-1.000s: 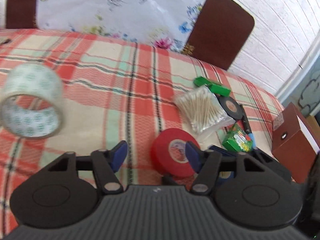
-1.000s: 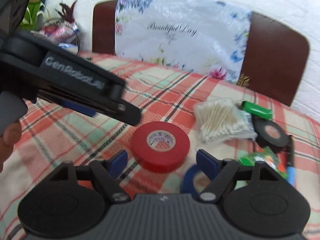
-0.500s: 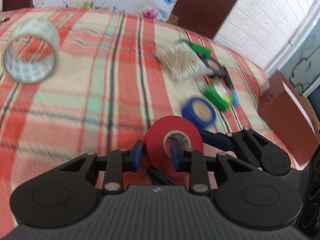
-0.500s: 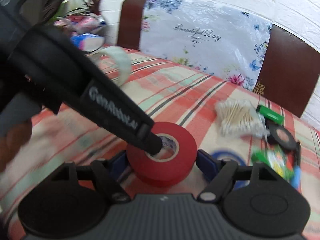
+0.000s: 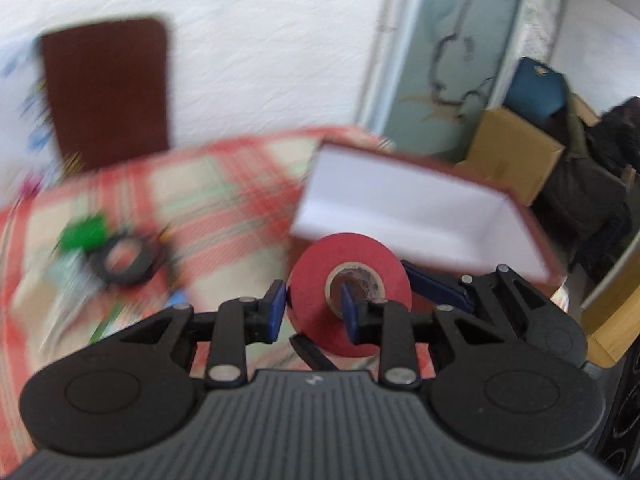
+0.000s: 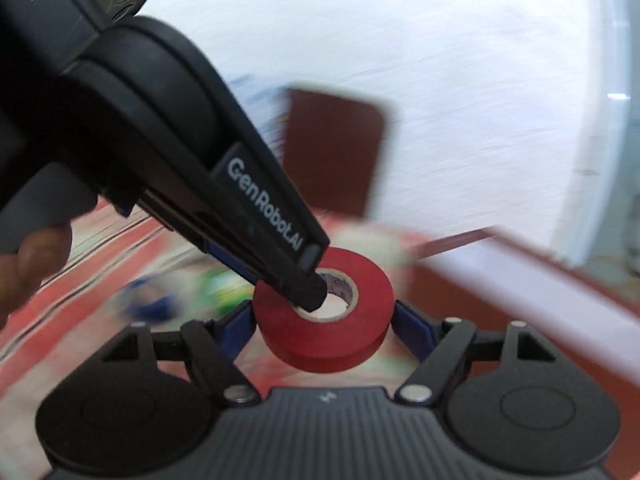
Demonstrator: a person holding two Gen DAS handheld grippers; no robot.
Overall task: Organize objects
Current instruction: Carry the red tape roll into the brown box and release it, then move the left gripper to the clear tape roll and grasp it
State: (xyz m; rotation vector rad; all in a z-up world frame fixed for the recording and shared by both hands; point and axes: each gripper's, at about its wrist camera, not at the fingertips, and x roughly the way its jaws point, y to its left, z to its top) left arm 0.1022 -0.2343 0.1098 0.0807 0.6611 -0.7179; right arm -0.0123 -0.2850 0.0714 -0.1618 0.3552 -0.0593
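My left gripper (image 5: pixel 312 312) is shut on a red tape roll (image 5: pixel 350 292), one finger outside the rim and one in the core, and holds it in the air. The open red box with a white inside (image 5: pixel 420 208) lies just beyond the roll. In the right wrist view the red tape roll (image 6: pixel 324 332) sits between the open fingers of my right gripper (image 6: pixel 324 328); whether they touch it I cannot tell. The left gripper's finger (image 6: pixel 308 292) reaches down into the roll's core. The box rim (image 6: pixel 540 264) crosses the right side.
A black tape roll (image 5: pixel 124 260) and green packets (image 5: pixel 82 232) lie blurred on the red plaid tablecloth (image 5: pixel 200 192) at left. A brown chair back (image 5: pixel 108 88) stands behind the table. Cardboard boxes (image 5: pixel 516 152) and dark bags stand at far right.
The left gripper has lifted the red tape roll off the cloth and swung right towards the box. The right gripper moved along with it. The view is motion-blurred.
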